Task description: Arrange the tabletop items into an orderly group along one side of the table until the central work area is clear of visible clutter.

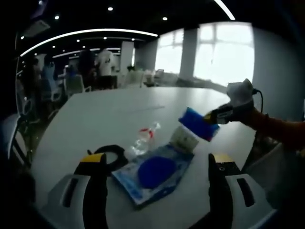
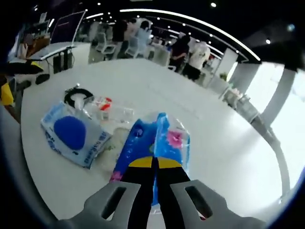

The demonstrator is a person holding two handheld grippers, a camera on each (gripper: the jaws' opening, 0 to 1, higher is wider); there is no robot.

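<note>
Presently the right hand-held gripper (image 2: 153,164) is clamped on a blue tissue pack (image 2: 155,143), pinching only its near end, and carries it above the bench (image 2: 228,157). The left hand-held gripper (image 1: 157,164) stands wide and empty over the blue-disc pouch (image 1: 155,174). A clear wrapper (image 1: 143,138) and black cable coil (image 1: 112,155) lie just beside that pouch. Risk, as judged: the soft pack may sag or slip from so shallow a grip, and setting it down could scatter the light wrapper.
</note>
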